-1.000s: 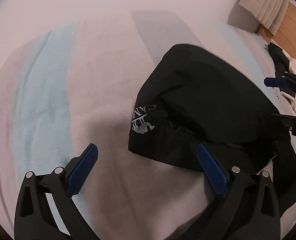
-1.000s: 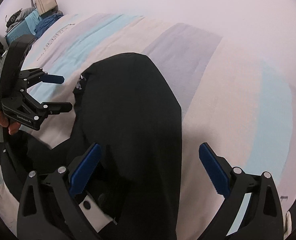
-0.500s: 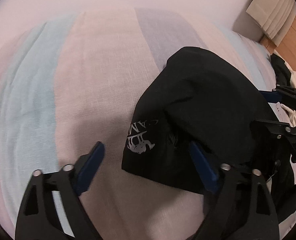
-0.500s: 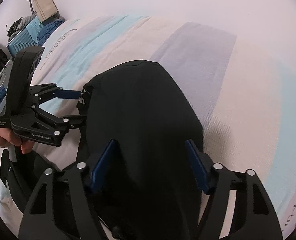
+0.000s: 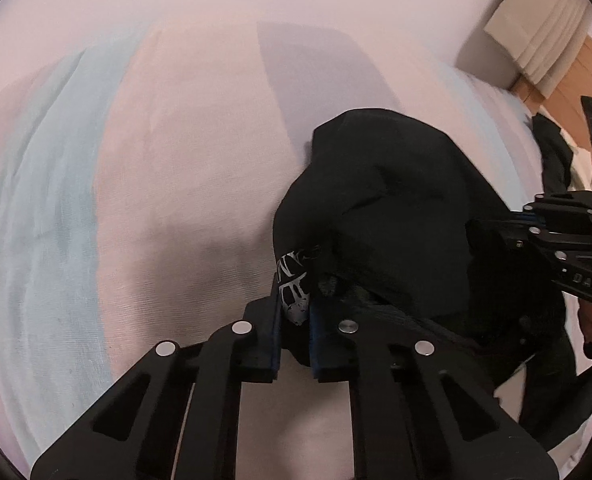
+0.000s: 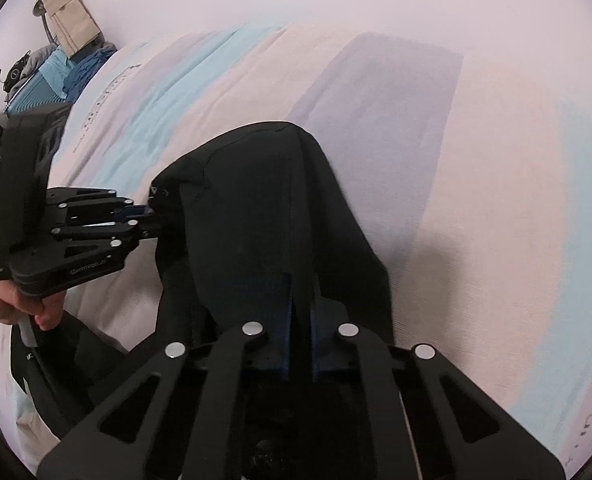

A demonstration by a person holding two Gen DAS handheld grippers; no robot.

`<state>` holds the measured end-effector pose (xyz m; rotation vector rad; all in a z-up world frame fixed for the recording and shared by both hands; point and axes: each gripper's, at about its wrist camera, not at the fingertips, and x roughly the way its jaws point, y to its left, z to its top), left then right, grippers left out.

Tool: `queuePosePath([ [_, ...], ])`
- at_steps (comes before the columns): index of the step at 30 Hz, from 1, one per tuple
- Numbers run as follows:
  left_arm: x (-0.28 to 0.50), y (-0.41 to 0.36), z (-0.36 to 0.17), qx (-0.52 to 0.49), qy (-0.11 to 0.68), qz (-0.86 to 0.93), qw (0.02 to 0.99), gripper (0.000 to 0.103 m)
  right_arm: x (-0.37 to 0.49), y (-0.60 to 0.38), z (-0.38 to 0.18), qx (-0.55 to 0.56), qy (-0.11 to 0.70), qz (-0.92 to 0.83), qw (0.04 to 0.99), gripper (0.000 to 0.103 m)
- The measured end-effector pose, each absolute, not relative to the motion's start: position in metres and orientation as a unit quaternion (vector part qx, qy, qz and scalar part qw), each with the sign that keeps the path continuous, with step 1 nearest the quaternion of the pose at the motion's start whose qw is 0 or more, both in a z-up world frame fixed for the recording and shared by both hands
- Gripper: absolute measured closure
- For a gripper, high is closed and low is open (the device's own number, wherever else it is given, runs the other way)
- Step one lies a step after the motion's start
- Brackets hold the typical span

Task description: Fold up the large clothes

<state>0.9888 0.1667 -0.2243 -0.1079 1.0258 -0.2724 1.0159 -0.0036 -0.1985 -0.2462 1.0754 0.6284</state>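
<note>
A black garment [image 5: 396, 208] with a white print [image 5: 294, 300] lies bunched on the striped bed sheet [image 5: 176, 160]. My left gripper [image 5: 296, 300] has its jaws closing, and the blue pads pinch the printed edge of the cloth. My right gripper [image 6: 300, 292] has its jaws closing too, with a fold of the same black garment [image 6: 264, 200] between the pads. Each gripper shows in the other's view: the right gripper [image 5: 496, 228] grips the garment's right side, the left gripper [image 6: 152, 222] its left edge. A hand [image 6: 0, 304] holds the left gripper.
The pastel sheet [image 6: 476, 160] stretches beyond the garment on both sides. Beige folded bedding [image 5: 544, 32] and a wooden floor [image 5: 584, 76] lie past the bed's far right. More dark clothes [image 5: 556, 148] sit at that edge. A blue case [image 6: 36, 88] stands far left.
Both grippers went from wide open to closed on the black garment, the left on the printed edge, the right on a fold. The cloth now bunches between them.
</note>
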Motion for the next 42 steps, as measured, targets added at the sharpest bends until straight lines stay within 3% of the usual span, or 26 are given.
queuePosePath([
  [7, 0.952, 0.152, -0.184, -0.031, 0.452, -0.141, 0.88, 0.097, 0.99, -0.029, -0.167, -0.093, 0.482, 0.282, 0.824, 0.1],
  [22, 0.836, 0.112, -0.084, 0.006, 0.404, -0.162, 0.9, 0.097, 0.85, -0.062, -0.075, -0.102, 0.433, 0.291, 0.847, 0.101],
  [32, 0.752, 0.087, -0.084, 0.013, 0.409, -0.153, 0.899, 0.098, 0.778, -0.078, -0.075, -0.1, 0.433, 0.284, 0.85, 0.102],
  [42, 0.661, 0.069, -0.109, -0.006, 0.418, -0.128, 0.899, 0.098, 0.701, -0.102, -0.11, -0.102, 0.435, 0.272, 0.852, 0.102],
])
